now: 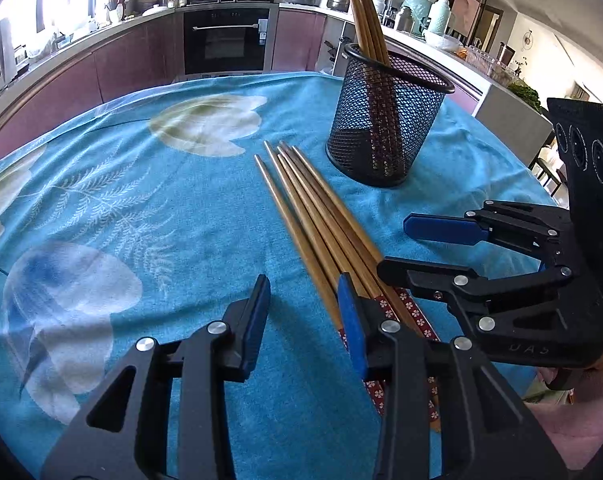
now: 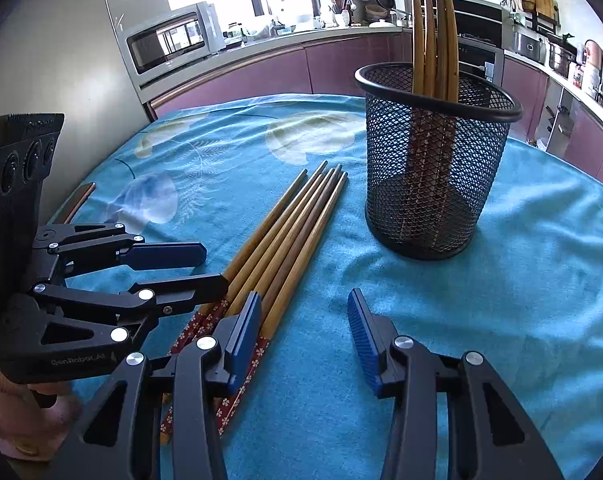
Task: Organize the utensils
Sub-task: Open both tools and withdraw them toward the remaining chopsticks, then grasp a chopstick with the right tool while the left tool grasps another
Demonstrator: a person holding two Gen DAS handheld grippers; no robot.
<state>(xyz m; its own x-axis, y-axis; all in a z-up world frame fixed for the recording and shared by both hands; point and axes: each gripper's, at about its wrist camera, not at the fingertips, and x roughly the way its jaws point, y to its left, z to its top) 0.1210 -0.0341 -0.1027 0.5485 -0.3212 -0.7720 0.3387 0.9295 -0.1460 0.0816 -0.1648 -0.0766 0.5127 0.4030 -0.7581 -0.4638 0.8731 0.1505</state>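
Note:
Several wooden chopsticks with red flowered handle ends lie bundled on the cloth, tips pointing away. Behind them stands a black mesh cup with several more chopsticks upright in it. My left gripper is open low over the cloth. Its right finger overlaps the bundle's handle end and the gap holds nothing. My right gripper is open too. Its left finger covers the flowered ends and only bare cloth shows between its pads.
A teal flower-print cloth covers the table, which drops off beyond the cup. A microwave, oven and crowded counters ring the room. A person's hand holds the left gripper.

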